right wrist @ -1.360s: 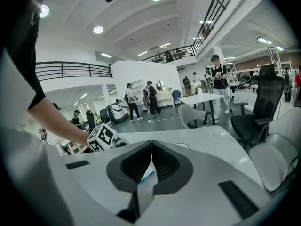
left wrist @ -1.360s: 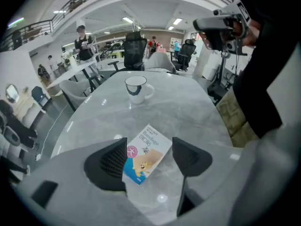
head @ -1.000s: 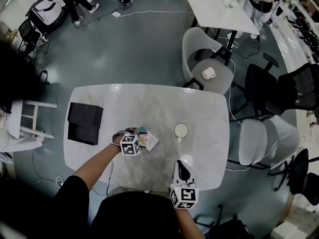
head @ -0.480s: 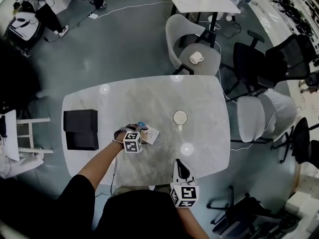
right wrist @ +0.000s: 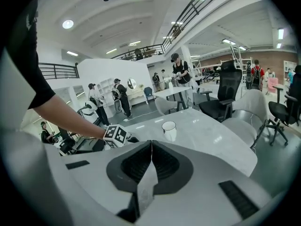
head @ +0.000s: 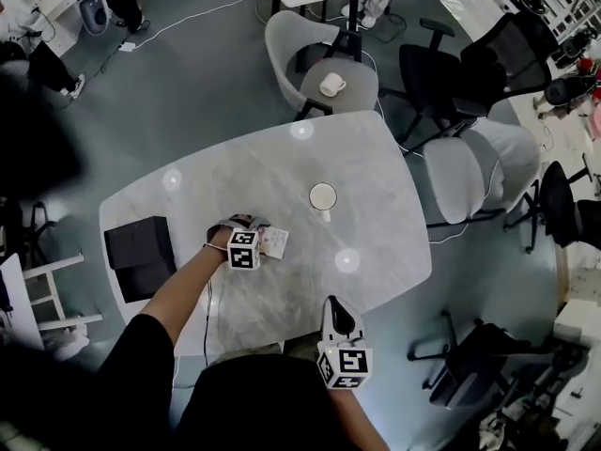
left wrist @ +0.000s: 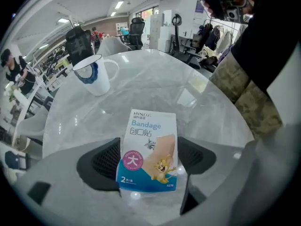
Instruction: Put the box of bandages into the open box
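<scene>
The bandage box (left wrist: 149, 152), white and blue with a cartoon print, lies flat on the marble table (head: 282, 163). My left gripper (left wrist: 148, 164) points steeply down over it. Its jaws have just been opening and stand wide, one on each side of the box, and I see no squeeze on it. In the head view the box (head: 275, 242) shows just right of the left gripper (head: 259, 237). The open black box (head: 141, 252) sits at the table's left end, well apart. My right gripper (right wrist: 150, 161) is shut on nothing and hovers at the near table edge (head: 336, 310).
A white mug (head: 322, 196) stands on the table beyond the bandage box, also seen from the left gripper (left wrist: 94, 74). Grey and black chairs (head: 470, 172) crowd the table's right and far sides. One chair seat holds a cup (head: 331, 85). People stand farther off.
The head view has swung, so the table sits higher and more to the left. My left gripper has sunk closer onto the bandage box and rolled. The right gripper stays by the near edge.
</scene>
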A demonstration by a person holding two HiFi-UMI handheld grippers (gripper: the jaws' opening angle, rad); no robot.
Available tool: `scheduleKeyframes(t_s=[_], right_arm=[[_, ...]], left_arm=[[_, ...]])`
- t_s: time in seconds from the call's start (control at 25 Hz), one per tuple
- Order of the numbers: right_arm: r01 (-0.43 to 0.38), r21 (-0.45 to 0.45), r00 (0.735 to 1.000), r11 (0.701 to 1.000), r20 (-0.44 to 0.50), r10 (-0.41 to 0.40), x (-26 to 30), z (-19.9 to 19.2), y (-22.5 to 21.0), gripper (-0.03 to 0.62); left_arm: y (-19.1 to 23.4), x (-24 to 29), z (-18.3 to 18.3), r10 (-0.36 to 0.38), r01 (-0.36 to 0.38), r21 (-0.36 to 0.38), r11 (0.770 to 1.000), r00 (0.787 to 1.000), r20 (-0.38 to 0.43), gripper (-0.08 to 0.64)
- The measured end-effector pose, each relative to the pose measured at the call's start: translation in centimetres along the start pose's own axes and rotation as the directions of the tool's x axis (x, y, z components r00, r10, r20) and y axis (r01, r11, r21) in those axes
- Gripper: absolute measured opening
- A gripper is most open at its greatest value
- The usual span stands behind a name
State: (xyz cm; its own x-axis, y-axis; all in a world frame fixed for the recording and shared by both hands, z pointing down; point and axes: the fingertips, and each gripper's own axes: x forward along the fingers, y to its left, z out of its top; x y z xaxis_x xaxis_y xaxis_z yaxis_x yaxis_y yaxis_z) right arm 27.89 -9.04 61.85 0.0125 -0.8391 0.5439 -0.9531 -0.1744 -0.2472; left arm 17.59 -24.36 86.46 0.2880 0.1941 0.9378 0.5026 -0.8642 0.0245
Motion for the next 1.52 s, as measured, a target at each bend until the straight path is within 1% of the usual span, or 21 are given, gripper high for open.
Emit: scheduleKeyframes(t_s=[0.12, 0.32, 0.52, 0.64, 0.76, 0.84, 0.92, 1.0, 1.12, 1.32, 1.44, 1.52], right_arm=[[0.033, 0.018, 0.999, 0.999, -0.002, -0.033, -0.8, -0.8, -0.1, 0.012], [0.066, 0.029, 0.998, 0.997, -0.002, -0.066, -1.9, -1.6, -0.3, 0.012], [0.094, 0.054, 0.996, 0.994, -0.006, -0.094, -2.4, -2.1, -0.5, 0.012], [0.104, 0.056, 0.995, 0.993, -0.016, -0.103, -2.6, -2.7, -0.6, 0.012], [0.109, 0.054, 0.994, 0.993, -0.026, -0.107, -3.1, -2.9, -0.9, 0.012], [0.109, 0.058, 0.994, 0.992, -0.023, -0.108, -3.2, -2.9, -0.8, 0.012], [0.105, 0.071, 0.994, 0.992, -0.014, -0.104, -3.3, -2.7, -0.3, 0.012], [0.094, 0.077, 0.996, 0.993, -0.003, -0.094, -3.5, -2.5, 0.5, 0.012], [0.068, 0.047, 0.998, 0.997, 0.009, -0.069, -3.5, -2.0, 2.1, 0.012], [0.025, -0.004, 0.999, 1.0, 0.037, -0.025, -3.5, -2.0, 7.4, 0.012], [-0.007, -0.043, 0.998, 0.999, 0.067, 0.009, -3.9, -1.4, 10.0, 0.012], [-0.006, -0.054, 0.997, 0.999, 0.07, 0.01, -4.5, -1.9, 11.2, 0.012]], left_arm=[[-0.3, 0.2, 0.7, -0.016, 0.016, 0.0, 1.0, 1.0, 0.002, 0.382], [-0.1, 0.9, 0.9, 0.0, 0.001, 0.042, 0.999, 1.0, -0.02, 0.4], [-0.2, 1.5, 0.6, -0.034, 0.036, 0.035, 0.999, 0.999, -0.038, 0.41], [-0.1, 2.1, 0.3, -0.016, 0.022, 0.088, 0.996, 0.997, -0.069, 0.413], [-0.2, 2.3, 0.7, -0.005, 0.011, 0.091, 0.996, 0.997, -0.076, 0.413], [-0.3, 2.5, 0.9, -0.021, 0.024, 0.052, 0.998, 0.998, -0.065, 0.413], [-0.6, 2.0, 1.3, -0.043, 0.042, -0.03, 0.999, 0.999, -0.031, 0.413], [-0.8, 0.8, 1.5, -0.036, 0.036, -0.092, 0.995, 0.999, 0.006, 0.413], [-1.3, -1.0, 1.1, -0.01, 0.012, -0.114, 0.993, 1.0, 0.024, 0.411], [-4.4, -4.9, -2.1, 0.029, -0.023, -0.117, 0.993, 0.998, 0.05, 0.411], [-6.6, -8.1, -3.8, 0.048, -0.037, -0.152, 0.988, 0.996, 0.069, 0.411], [-8.6, -9.8, -4.9, 0.058, -0.041, -0.184, 0.982, 0.995, 0.084, 0.41]])
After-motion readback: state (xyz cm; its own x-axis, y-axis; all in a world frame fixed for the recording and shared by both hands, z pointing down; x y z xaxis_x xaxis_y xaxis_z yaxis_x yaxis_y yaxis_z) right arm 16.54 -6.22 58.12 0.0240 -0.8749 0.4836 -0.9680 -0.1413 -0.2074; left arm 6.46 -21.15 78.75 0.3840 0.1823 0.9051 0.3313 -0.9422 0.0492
